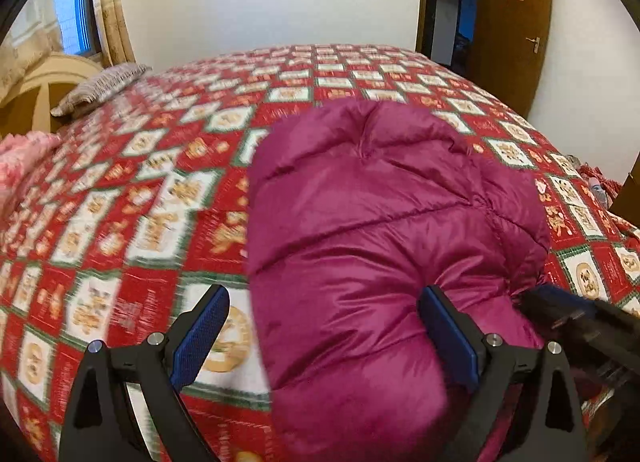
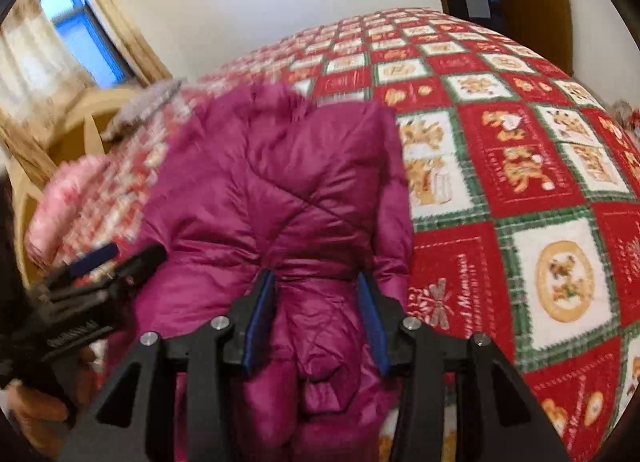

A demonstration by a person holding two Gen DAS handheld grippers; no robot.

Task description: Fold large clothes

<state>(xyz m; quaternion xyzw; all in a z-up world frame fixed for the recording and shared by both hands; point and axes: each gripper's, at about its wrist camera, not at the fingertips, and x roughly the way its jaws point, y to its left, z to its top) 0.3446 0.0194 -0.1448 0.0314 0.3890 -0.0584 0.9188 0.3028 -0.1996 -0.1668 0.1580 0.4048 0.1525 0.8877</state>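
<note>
Magenta jacket [image 1: 384, 229] on bedspread [image 1: 132, 197] — nothing else

Left gripper [image 1: 324, 336] fingers wide apart, right gripper [image 2: 316, 318] fingers narrower, both angled downward.

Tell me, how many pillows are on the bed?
1 that I can see: a grey striped pillow at the far left corner of the bed, by the headboard. The purple jacket could hide another.
</note>
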